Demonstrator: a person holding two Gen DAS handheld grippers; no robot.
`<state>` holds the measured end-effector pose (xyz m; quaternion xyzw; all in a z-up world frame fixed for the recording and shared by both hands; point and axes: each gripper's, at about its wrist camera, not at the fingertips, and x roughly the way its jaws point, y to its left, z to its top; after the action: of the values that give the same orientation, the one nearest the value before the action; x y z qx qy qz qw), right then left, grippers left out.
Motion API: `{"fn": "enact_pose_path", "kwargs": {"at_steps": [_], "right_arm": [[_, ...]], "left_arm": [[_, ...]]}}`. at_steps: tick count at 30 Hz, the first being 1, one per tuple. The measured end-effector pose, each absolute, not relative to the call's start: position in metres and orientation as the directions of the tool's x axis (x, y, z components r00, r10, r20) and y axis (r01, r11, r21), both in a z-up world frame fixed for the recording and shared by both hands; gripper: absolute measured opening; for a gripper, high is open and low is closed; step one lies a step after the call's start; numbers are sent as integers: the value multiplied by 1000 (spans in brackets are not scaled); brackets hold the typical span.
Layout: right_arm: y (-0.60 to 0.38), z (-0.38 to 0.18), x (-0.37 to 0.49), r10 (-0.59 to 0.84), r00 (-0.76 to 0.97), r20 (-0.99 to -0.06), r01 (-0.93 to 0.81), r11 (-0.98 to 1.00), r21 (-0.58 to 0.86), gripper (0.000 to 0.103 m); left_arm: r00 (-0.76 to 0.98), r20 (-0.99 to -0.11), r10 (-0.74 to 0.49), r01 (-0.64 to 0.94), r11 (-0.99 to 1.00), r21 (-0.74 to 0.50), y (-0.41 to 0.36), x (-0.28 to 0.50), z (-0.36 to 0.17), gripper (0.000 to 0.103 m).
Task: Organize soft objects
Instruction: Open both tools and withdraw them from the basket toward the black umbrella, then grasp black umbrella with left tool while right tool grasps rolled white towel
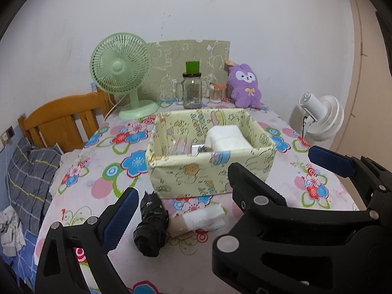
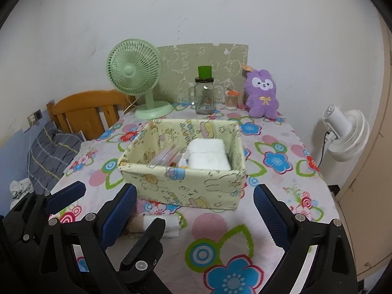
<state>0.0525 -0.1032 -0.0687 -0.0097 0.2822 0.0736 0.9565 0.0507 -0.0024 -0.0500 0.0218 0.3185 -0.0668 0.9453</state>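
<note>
We're working over a table (image 2: 281,191) covered in a flowery cloth, with a yellow fabric box (image 1: 210,171) sitting in the middle and folded white towels (image 1: 226,137) already lying inside it toward the right. At the back, a green fan (image 1: 122,73), a purple plush bunny (image 1: 245,85) and a glass jar (image 1: 192,90) are lining up along the wall. We're holding the left gripper (image 1: 220,201) low in front of the box, fingers spread wide and gripping nothing, and the right gripper (image 2: 193,220) is hovering wide open and empty too. Just in front of the box a black bundle (image 1: 150,227) is lying beside a small white roll (image 1: 203,218), the two nearly touching.
</note>
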Motion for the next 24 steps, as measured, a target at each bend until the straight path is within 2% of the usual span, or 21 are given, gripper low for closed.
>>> {"fn": "enact_pose_path", "kwargs": {"at_steps": [24], "right_arm": [[-74, -132, 84, 142, 743, -654, -147, 988, 48, 98]], "left_arm": [[688, -720, -90, 96, 995, -33, 38, 87, -117, 99]]}}
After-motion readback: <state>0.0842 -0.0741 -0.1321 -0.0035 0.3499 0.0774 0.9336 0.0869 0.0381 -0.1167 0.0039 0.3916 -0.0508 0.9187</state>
